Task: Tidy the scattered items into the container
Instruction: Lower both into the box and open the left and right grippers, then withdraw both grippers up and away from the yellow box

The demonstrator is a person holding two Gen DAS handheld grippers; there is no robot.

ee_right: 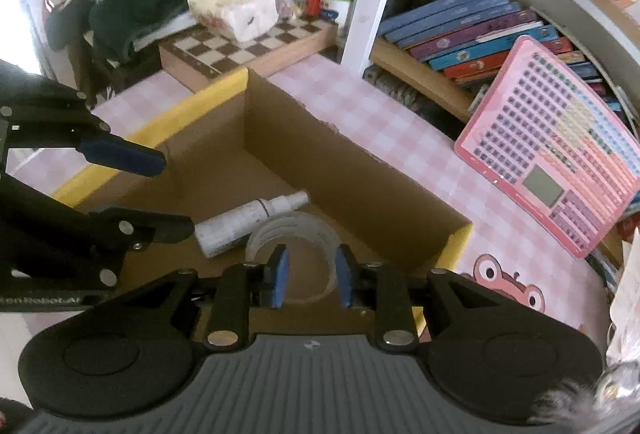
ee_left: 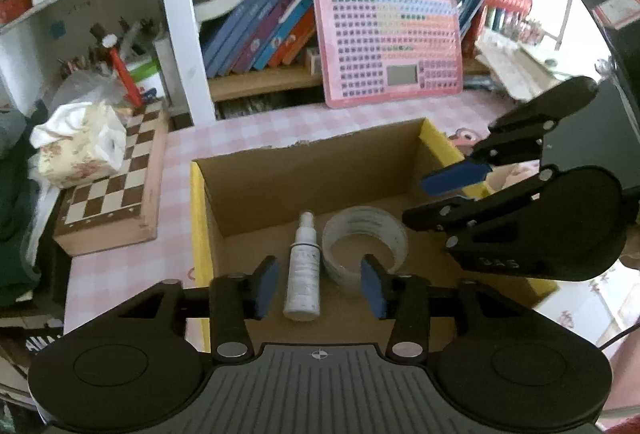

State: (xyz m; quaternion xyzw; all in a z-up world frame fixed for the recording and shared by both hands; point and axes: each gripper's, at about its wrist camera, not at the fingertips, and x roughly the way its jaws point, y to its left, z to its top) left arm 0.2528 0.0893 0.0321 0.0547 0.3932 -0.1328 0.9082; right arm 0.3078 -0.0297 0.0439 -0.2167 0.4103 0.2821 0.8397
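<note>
An open cardboard box point(ee_left: 304, 170) with yellow-taped rims stands on the pink checked table; it also shows in the right wrist view point(ee_right: 360, 170). On its floor lie a white spray bottle point(ee_left: 303, 270) point(ee_right: 244, 220) and a clear tape roll point(ee_left: 366, 242) point(ee_right: 296, 230), side by side. My left gripper point(ee_left: 320, 288) is open and empty, hovering above the bottle. My right gripper point(ee_right: 311, 280) is open and empty above the tape roll; it also shows in the left wrist view point(ee_left: 452, 190) over the box's right side.
A chessboard box point(ee_left: 120, 178) with a tissue pack point(ee_left: 76, 150) on it stands left of the cardboard box. A pink keyboard toy point(ee_left: 390, 46) leans on the bookshelf behind. A pink frog sticker point(ee_right: 508, 284) marks the table to the right.
</note>
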